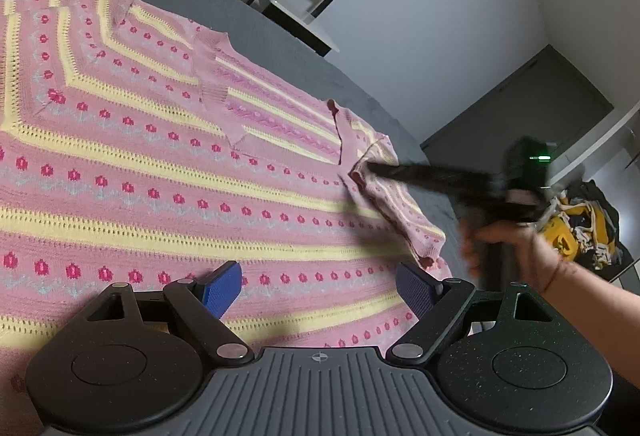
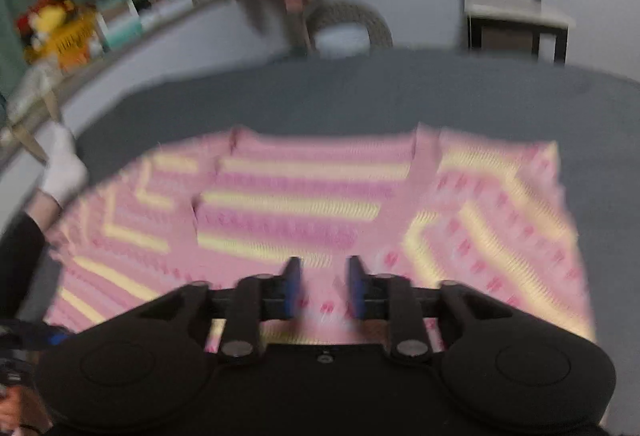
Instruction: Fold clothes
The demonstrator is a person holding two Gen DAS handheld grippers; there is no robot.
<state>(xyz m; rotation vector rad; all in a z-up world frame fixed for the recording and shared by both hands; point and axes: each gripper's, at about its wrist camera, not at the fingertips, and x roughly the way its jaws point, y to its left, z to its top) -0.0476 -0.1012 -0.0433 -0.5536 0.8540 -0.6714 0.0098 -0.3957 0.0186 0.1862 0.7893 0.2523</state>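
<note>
A: Pink knit sweater (image 1: 168, 163) lies flat on grey bed (image 1: 280, 35). Left gripper (image 1: 320, 290): fingers wide apart, empty. Right gripper (image 2: 325, 290)?

B: Own view blurred: pads parted, nothing between. Left view shows its tips at the sleeve (image 1: 396, 203); grip uncertain. Advice: pinch the cuff, carry it inward flat.

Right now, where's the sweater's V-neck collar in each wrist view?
Left wrist view: V-neck collar sits centre-left, its point toward the bottom, above the open left hand-held gripper.
Right wrist view: collar is mid-frame, blurred, just beyond the right hand-held gripper.
Shared landmark: grey bed cover past the sweater.
</note>
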